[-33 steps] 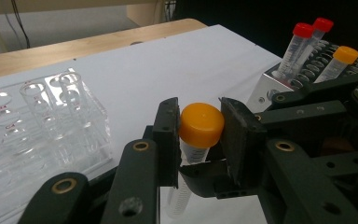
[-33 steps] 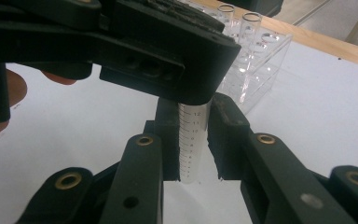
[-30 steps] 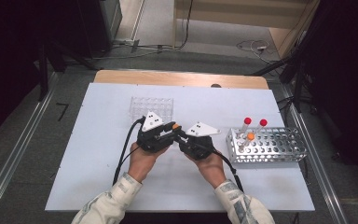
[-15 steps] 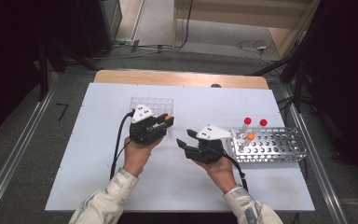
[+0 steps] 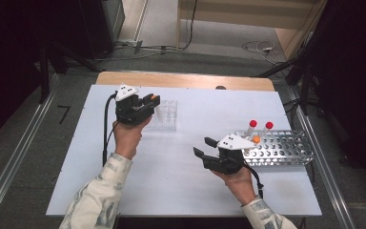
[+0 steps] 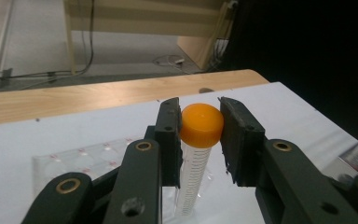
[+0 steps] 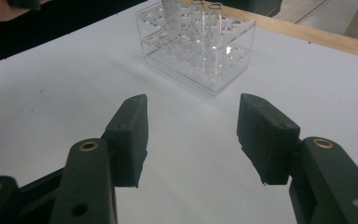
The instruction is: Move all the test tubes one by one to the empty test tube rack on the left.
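Orange-capped clear plastic tube is clamped at its cap by the left gripper above the clear acrylic rack. Right gripper, jaws just opened with nothing between them, is kept clear. Tube is to be held vertical and lowered squarely into a free well.

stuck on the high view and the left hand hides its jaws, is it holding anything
Observer: Yes. In the left gripper view the left gripper is clamped on the orange cap of a clear tube.
Operator: where is the tube heading
Observer: The clear rack lies just behind and below it.
Operator: and the right one, anything in it
Observer: No. The right gripper has just been opening, with bare table between its jaws.
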Action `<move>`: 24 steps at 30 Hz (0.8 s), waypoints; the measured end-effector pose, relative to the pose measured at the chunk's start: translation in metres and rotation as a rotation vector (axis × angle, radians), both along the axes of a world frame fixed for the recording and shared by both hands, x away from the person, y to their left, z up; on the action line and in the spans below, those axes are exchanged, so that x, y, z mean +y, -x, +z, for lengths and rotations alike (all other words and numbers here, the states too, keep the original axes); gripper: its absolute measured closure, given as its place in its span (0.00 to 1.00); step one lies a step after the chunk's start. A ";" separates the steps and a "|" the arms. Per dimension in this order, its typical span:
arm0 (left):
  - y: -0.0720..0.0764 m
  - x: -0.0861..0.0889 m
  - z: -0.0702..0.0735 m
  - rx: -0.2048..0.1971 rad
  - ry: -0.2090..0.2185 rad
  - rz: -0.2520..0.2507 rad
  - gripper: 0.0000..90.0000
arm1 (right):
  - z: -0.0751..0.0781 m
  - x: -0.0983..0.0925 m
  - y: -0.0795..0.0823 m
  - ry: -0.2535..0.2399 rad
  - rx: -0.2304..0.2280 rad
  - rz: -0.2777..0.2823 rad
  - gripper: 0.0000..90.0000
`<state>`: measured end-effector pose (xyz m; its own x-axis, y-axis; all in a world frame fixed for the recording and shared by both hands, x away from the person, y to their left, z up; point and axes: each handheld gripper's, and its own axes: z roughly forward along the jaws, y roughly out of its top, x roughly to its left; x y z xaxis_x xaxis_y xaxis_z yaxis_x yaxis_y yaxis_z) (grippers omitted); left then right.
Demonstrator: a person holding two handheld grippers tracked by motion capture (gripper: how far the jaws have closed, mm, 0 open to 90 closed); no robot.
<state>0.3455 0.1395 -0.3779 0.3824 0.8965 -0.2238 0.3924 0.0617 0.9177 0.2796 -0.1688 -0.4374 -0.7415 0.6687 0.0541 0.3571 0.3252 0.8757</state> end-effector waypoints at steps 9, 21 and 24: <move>-0.014 0.003 0.002 -0.009 -0.021 0.038 0.78 | 0.000 -0.005 0.001 -0.008 0.000 -0.009 0.43; -0.021 -0.004 -0.005 -0.010 -0.054 0.047 0.78 | 0.001 -0.007 -0.001 -0.008 0.001 -0.035 0.29; -0.021 -0.006 -0.007 -0.010 -0.067 0.044 0.78 | 0.000 -0.007 0.000 -0.007 0.002 -0.035 0.29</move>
<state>0.3667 0.1336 -0.3847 0.3447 0.9251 -0.1590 0.3810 0.0169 0.9244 0.2798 -0.1760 -0.4373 -0.7178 0.6936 0.0600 0.3696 0.3067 0.8771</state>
